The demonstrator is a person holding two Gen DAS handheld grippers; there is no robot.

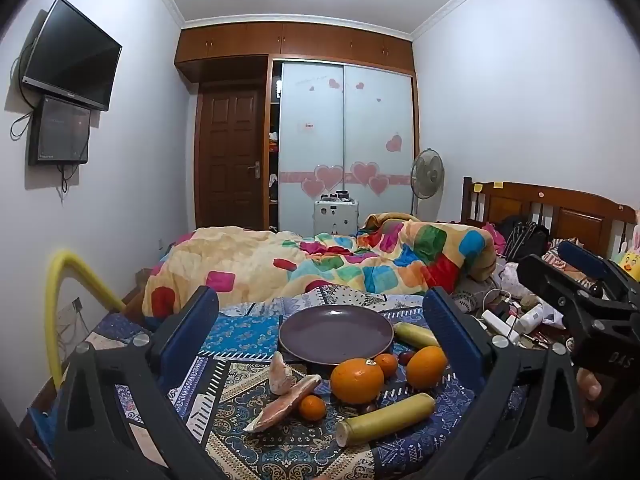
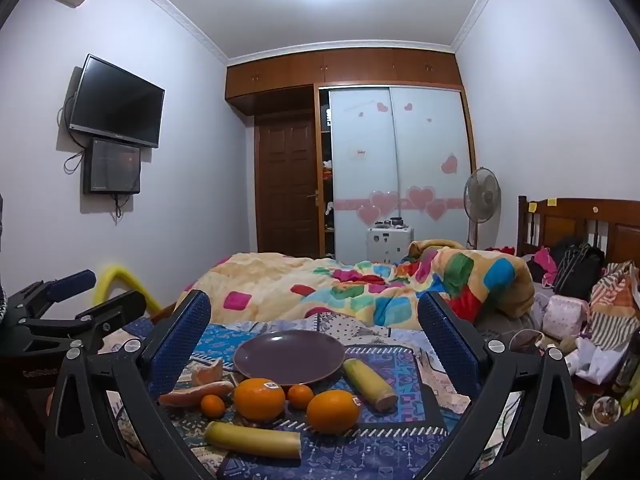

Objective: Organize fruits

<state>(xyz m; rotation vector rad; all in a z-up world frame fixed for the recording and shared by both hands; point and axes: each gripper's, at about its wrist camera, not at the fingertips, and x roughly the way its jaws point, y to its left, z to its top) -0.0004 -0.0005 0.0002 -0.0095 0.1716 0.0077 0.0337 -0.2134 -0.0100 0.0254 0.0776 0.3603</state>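
On a patterned blue cloth a purple plate [image 1: 335, 334] [image 2: 289, 356] lies bare. In front of it sit two large oranges [image 1: 357, 381] [image 2: 259, 399], the other one [image 1: 426, 367] [image 2: 333, 412] further right. Two small oranges [image 1: 312, 407] [image 2: 300, 395] and two yellow-green stalk pieces [image 1: 386, 419] [image 2: 370, 378] lie among them. Pinkish peel pieces [image 1: 286, 400] [image 2: 196, 394] lie to the left. My left gripper [image 1: 320, 300] [image 2: 118, 287] and my right gripper [image 2: 314, 304] [image 1: 554, 262] hover side by side before the fruit, both open with nothing between their fingers.
A colourful quilt [image 1: 320, 264] is heaped behind the plate. Clutter of bags, bottles and cables [image 1: 516, 316] [image 2: 580, 320] fills the right side by the wooden headboard [image 2: 580, 224]. A yellow foam tube [image 1: 60, 300] arches at the left. A fan [image 2: 482, 196] stands by the wardrobe.
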